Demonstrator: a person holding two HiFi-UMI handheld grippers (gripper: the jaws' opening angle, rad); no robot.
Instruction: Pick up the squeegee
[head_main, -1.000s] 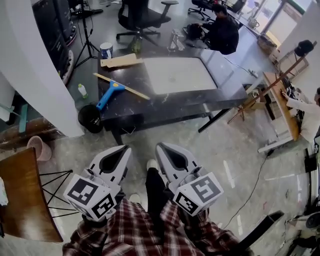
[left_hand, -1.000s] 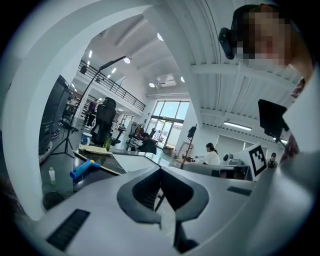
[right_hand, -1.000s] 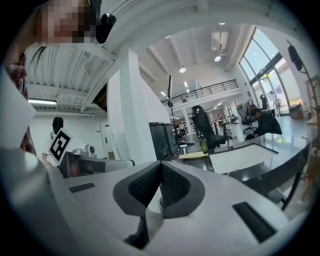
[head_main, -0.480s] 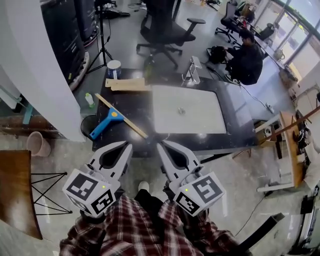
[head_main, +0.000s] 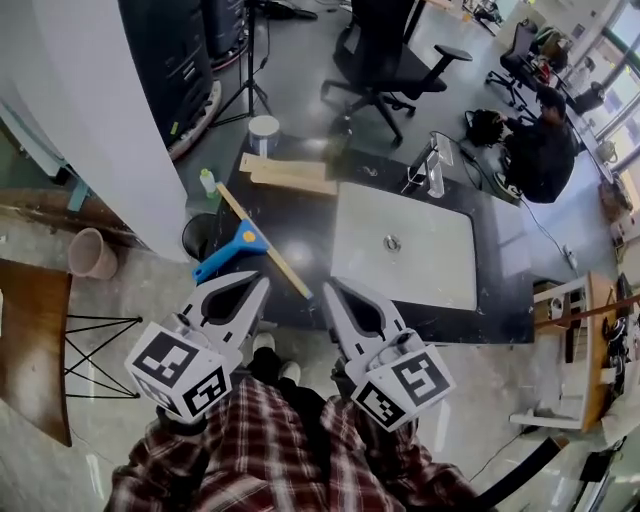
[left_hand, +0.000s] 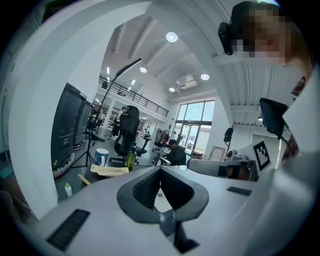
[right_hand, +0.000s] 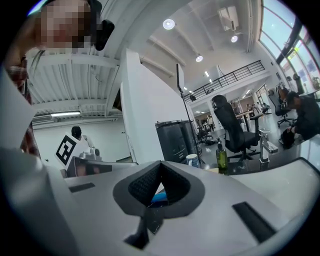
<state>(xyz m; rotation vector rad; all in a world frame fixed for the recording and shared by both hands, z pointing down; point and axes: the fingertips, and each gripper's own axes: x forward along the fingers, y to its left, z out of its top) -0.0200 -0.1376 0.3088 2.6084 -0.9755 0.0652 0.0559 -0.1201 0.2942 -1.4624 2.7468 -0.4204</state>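
The squeegee (head_main: 234, 248) has a blue handle and a long pale blade. It lies on the near left corner of the dark table (head_main: 300, 225) in the head view. My left gripper (head_main: 262, 283) is shut and holds nothing; its tip is just short of the table's near edge, below the squeegee's handle. To its right my right gripper (head_main: 329, 291) is also shut and holds nothing, close to the blade's near end. The left gripper view shows closed jaws (left_hand: 160, 169). A bit of the blue squeegee handle (right_hand: 159, 198) shows behind the closed jaws (right_hand: 160, 163) in the right gripper view.
A white slab (head_main: 405, 245) covers the table's middle. Flat boards (head_main: 290, 172), a paint can (head_main: 264, 131) and a green bottle (right_hand: 221, 156) stand at the far edge. A white pillar (head_main: 95, 130) rises at left, a black bin (head_main: 198, 236) beside it. A seated person (head_main: 540, 150) is beyond.
The person has walked up to the table and both grippers now reach its near edge by the squeegee. Both grippers stayed shut.
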